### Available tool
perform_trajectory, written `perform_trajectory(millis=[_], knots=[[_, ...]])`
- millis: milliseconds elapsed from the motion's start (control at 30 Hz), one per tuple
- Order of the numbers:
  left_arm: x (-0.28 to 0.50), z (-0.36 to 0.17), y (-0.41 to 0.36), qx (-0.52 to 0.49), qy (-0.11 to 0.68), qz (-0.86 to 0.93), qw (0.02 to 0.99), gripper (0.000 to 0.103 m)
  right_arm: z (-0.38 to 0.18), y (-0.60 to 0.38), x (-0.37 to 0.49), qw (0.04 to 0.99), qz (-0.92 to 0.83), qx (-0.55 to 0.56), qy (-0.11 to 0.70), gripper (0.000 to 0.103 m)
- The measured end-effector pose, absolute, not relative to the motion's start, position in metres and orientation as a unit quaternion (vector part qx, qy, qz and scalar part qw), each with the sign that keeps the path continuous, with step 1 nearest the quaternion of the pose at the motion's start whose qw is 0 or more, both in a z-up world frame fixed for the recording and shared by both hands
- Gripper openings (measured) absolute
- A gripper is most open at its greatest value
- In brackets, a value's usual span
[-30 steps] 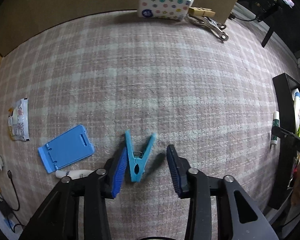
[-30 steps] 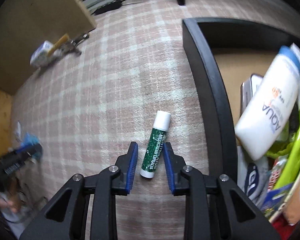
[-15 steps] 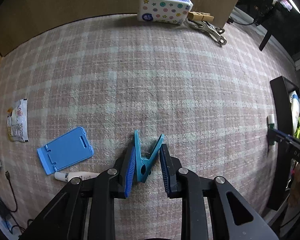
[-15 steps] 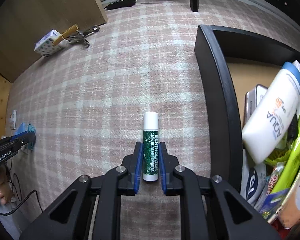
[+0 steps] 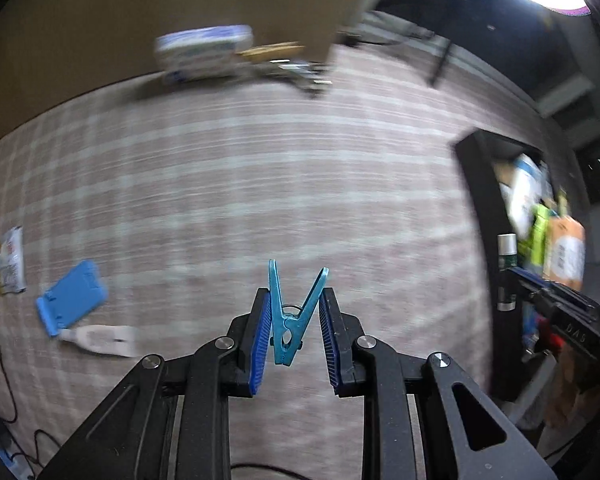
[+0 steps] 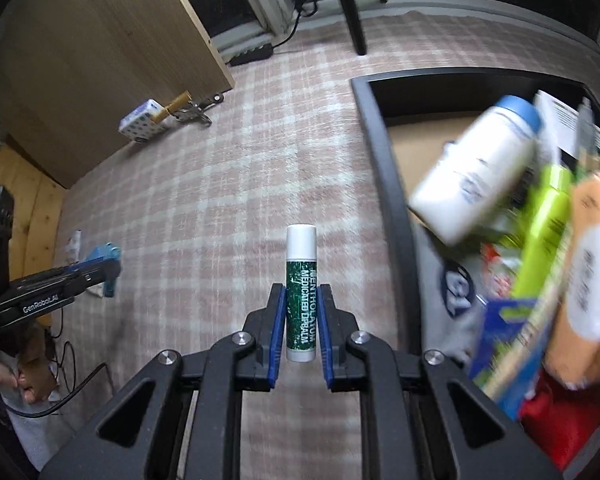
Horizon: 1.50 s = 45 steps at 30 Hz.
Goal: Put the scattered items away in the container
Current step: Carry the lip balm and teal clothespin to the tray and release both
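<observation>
Teal plastic clothespin sits pinched between the blue pads of the left gripper, its two legs spread in a V pointing away from the camera, wire spring visible at the middle, above the pink plaid carpet. Lip balm stick, white cap and base with a dark green label printed in white lettering, is clamped lengthwise between the closed-in pads of the right gripper, cap end forward, just left of the black container rim. Container is packed: white bottle with blue cap, lime-green tube, orange packet, other wrappers too smeared to name. Left wrist view is motion-blurred; the patterned tissue pack and clips beside it by the wooden panel are streaked, hard to read. Blue phone stand and a white tube lie on carpet at left, small snack packet farther left, cut near the frame edge. Both grippers point forward and slightly down over the carpet; left gripper shows in the right view at far left, well apart from the container.
</observation>
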<state>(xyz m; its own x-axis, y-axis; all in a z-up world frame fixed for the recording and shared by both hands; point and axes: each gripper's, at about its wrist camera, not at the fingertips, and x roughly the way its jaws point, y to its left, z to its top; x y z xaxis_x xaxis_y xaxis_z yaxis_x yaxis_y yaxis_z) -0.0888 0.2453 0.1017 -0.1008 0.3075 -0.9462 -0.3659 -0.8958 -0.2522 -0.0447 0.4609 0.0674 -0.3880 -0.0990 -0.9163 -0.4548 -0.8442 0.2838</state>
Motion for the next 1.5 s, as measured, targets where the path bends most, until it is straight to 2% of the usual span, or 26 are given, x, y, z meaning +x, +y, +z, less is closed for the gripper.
perform_trajectory(millis=[600, 900, 1133, 1167, 1200, 1267, 1300, 1500], knots=[[0.031, 0.147, 0.427, -0.594, 0.099, 0.694, 0.393, 0.023, 0.105, 0.528, 0.1, 0.235, 0.793, -0.484, 0.285, 0.015], [0.061, 0.155, 0.479, -0.584, 0.124, 0.681, 0.425, 0.023, 0.113, 0.576, 0.147, 0.3, 0.778, -0.461, 0.304, 0.016], [0.068, 0.158, 0.501, -0.582, 0.134, 0.673, 0.436, 0.025, 0.111, 0.593, 0.151, 0.308, 0.775, -0.463, 0.301, 0.016], [0.067, 0.157, 0.501, -0.583, 0.133, 0.673, 0.434, 0.033, 0.11, 0.593, 0.15, 0.306, 0.775, -0.465, 0.299, 0.018], [0.067, 0.157, 0.5, -0.582, 0.131, 0.676, 0.433, 0.038, 0.11, 0.594, 0.149, 0.31, 0.772, -0.467, 0.298, 0.027], [0.065, 0.158, 0.496, -0.577, 0.131, 0.683, 0.428, 0.038, 0.111, 0.594, 0.149, 0.313, 0.773, -0.464, 0.3, 0.041], [0.064, 0.158, 0.494, -0.577, 0.132, 0.685, 0.425, 0.038, 0.112, 0.592, 0.15, 0.313, 0.775, -0.46, 0.299, 0.045], [0.05, 0.159, 0.469, -0.576, 0.118, 0.701, 0.404, 0.038, 0.123, 0.586, 0.146, 0.31, 0.787, -0.446, 0.29, 0.046]])
